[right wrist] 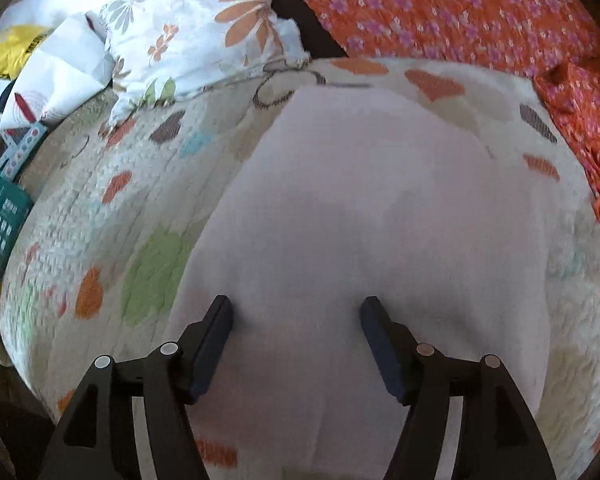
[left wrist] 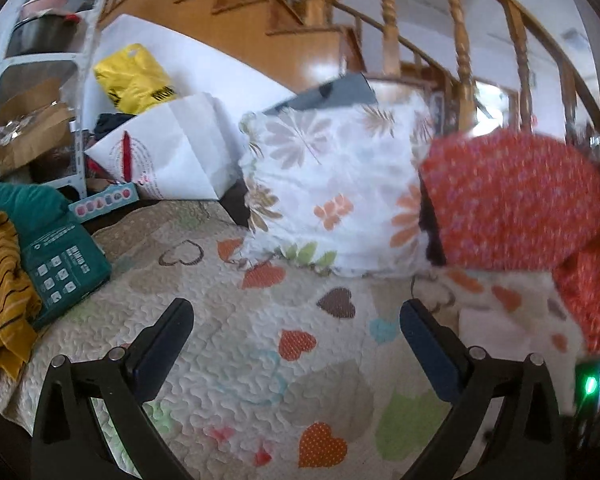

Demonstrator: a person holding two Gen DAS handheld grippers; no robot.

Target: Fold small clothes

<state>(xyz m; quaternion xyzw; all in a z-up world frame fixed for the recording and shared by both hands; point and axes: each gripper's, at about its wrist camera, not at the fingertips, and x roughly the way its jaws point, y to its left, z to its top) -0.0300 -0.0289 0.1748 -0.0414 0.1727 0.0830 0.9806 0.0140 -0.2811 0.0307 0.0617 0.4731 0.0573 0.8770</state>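
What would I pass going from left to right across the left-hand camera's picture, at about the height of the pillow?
Mustard striped garment → teal box → white folded paper → floral pillow → red flowered cloth.

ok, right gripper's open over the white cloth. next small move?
Probably lower the right gripper and close on the white cloth: it lies flat on the quilt, nothing is held, and the left gripper is open over bare quilt.
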